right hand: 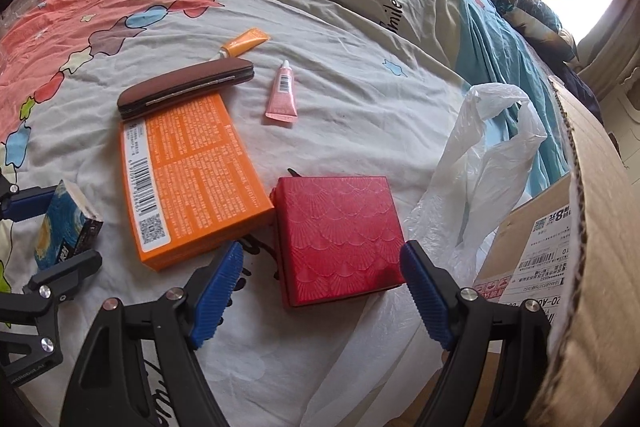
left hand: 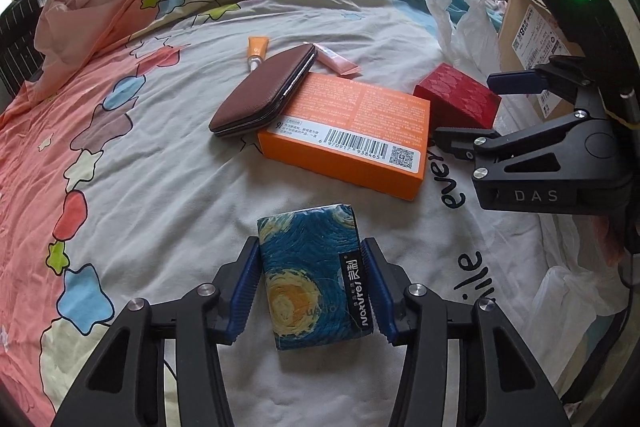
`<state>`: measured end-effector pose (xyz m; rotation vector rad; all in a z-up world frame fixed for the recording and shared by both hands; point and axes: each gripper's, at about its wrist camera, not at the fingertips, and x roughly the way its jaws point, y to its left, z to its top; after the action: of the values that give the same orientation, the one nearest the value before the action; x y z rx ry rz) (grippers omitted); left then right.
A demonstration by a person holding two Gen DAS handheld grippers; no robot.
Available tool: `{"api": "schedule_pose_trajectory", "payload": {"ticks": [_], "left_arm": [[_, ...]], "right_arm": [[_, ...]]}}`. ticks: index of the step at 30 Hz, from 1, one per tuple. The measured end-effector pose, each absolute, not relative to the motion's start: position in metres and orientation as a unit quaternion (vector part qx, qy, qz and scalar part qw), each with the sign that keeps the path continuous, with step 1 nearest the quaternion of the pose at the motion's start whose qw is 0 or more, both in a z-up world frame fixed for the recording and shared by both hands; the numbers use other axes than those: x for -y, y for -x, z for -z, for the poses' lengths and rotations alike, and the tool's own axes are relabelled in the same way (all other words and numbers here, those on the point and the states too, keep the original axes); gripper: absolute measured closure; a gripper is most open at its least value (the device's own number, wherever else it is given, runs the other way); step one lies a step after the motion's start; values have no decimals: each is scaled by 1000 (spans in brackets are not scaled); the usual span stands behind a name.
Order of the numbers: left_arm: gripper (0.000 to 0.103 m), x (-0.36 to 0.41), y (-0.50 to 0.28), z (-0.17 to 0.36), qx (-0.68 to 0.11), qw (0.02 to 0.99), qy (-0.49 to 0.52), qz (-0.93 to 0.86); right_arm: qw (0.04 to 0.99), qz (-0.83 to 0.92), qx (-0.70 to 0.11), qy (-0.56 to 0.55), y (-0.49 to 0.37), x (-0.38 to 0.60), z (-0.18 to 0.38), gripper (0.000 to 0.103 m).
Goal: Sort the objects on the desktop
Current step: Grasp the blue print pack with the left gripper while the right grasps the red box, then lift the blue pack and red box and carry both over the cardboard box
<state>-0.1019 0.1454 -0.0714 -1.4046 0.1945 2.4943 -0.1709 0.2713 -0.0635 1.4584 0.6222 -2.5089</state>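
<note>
My left gripper point(left hand: 311, 291) is shut on a blue starry-night tissue pack point(left hand: 314, 277), its blue pads against both sides; the pack also shows in the right wrist view point(right hand: 68, 223). My right gripper point(right hand: 322, 293) is open, its pads on either side of the near edge of a red patterned box point(right hand: 338, 233), not touching it. An orange box point(right hand: 192, 179) lies left of the red box, with a brown case point(right hand: 184, 87) resting on its far end. An orange tube point(right hand: 244, 43) and a pink tube point(right hand: 282, 93) lie beyond.
Everything lies on a wrinkled bedsheet point(right hand: 340, 39). A white plastic bag point(right hand: 476, 163) and an open cardboard box point(right hand: 568, 211) stand at the right. A dark pillow point(right hand: 528, 11) is at the far right.
</note>
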Motion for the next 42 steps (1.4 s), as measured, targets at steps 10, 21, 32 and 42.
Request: {"api": "schedule_pose_trajectory", "payload": {"ticks": [10,21,32,42], "left_arm": [[52,-146,103,72,-65,142,486,-860],[53,-148,103,75,-74,144,487,-858],[53,-151,105,73,-71,147,489,-857],[56,-138,100,63,-65,145,485,-860]], "right_arm": [[68,832,-246,-493,179,-270,68,25],[70,820,-241,-515,196,-271,76,25],[77,835,-207,-504,177,-268,65,31],[75,866,-175,-462,129,-262,21,32]]}}
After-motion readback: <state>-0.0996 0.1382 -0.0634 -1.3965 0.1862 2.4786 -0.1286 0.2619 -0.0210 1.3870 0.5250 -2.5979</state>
